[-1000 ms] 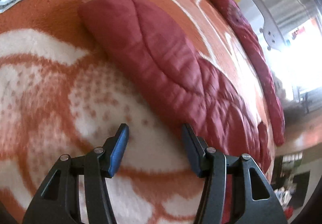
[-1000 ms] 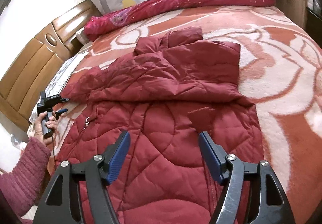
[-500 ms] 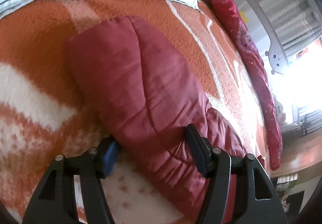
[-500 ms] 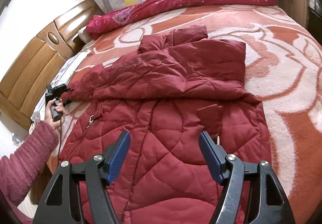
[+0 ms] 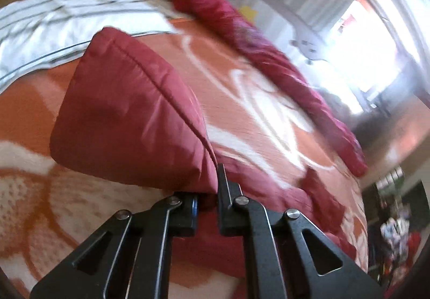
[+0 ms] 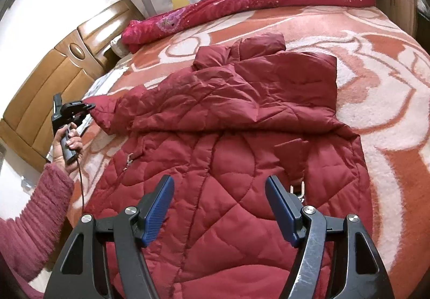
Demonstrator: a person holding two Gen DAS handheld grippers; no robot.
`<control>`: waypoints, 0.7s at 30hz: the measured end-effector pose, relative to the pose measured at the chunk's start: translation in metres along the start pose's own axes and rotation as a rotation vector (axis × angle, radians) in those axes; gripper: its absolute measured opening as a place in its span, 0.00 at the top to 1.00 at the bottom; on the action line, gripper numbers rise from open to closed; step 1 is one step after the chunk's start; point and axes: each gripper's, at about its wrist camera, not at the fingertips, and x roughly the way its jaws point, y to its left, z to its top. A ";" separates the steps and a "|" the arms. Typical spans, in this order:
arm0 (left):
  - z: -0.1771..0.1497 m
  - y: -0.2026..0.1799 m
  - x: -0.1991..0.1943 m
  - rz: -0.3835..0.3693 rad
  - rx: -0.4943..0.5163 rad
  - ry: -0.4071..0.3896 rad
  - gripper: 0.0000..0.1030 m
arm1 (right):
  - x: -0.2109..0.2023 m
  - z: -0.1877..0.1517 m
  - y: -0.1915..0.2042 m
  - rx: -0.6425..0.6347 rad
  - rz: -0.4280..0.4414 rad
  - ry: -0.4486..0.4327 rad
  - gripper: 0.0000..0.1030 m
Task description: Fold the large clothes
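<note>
Red quilted jacket lies spread front-up on my bed's orange-and-white blanket, collar toward the far rail. My left gripper has just closed and is clamped on the cuff of the outstretched sleeve, which runs sideways away from the body, toward the headboard side. To fold, I judge that sleeve must travel back along its own length, across the chest. My right gripper hovers spread wide above the hem, holding nothing
</note>
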 end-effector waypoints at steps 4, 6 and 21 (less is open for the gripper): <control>-0.013 -0.045 -0.005 -0.068 0.073 0.010 0.93 | -0.008 -0.001 0.001 -0.007 -0.003 -0.015 0.30; -0.024 -0.070 -0.009 -0.102 0.127 0.017 0.93 | -0.010 -0.002 -0.001 0.003 -0.005 -0.020 0.30; -0.111 -0.206 -0.005 -0.263 0.434 0.145 0.93 | -0.016 -0.003 -0.038 0.130 0.029 -0.045 0.30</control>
